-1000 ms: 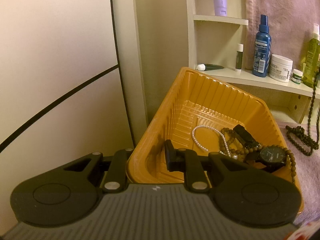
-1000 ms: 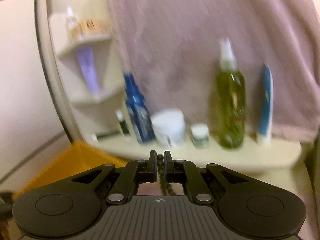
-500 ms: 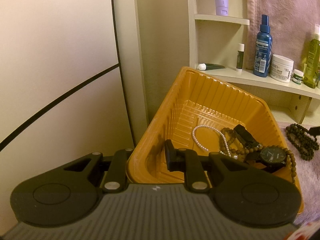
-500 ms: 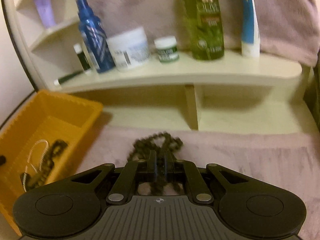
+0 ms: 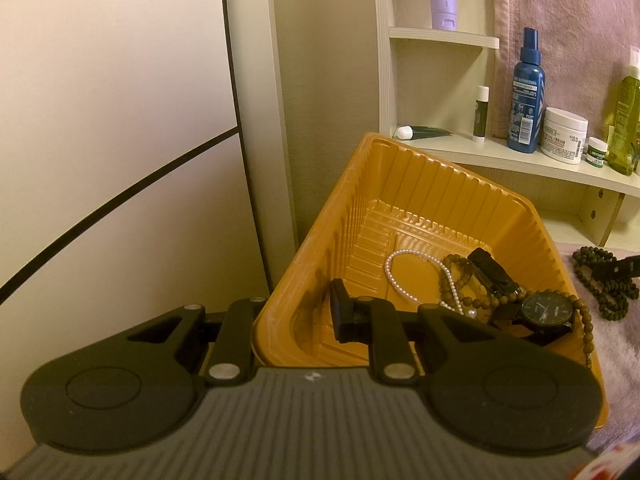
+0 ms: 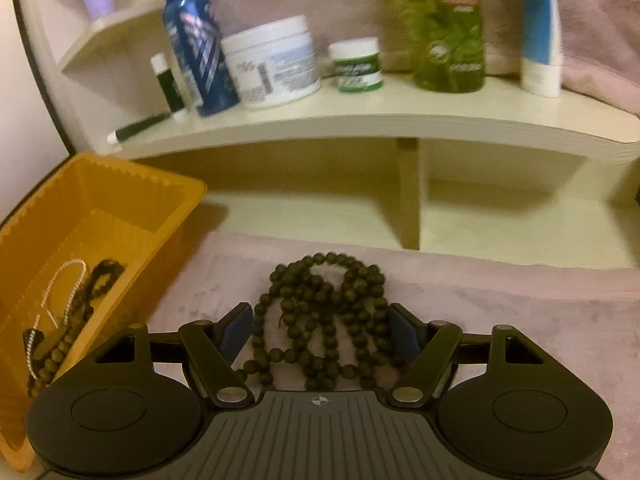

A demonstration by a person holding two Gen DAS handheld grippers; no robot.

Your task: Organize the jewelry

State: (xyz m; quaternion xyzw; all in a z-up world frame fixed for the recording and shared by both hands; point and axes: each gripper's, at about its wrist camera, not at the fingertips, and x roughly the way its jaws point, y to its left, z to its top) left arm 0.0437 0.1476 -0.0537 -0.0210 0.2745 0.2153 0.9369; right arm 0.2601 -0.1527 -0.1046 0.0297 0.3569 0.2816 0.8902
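The dark bead necklace (image 6: pixel 324 316) lies heaped on the pink cloth (image 6: pixel 520 320) covering the surface, just beside the orange tray (image 5: pixel 400 184), between the spread fingers of the right tool (image 6: pixel 322 328). Its jaws have just been opening, and the pads press on nothing. The left tool (image 5: pixel 296 320) is clamped on the tray's near wall. Inside the tray, toward its right side, remain a pearl strand (image 5: pixel 400 276), a brown bead bracelet (image 5: pixel 460 292) and a black watch (image 5: pixel 544 310). By my reading 1 piece is laid out and 3 are left to sort. Behind, a cream shelf (image 6: pixel 360 120) carries bottles and jars against a pink hanging cloth.
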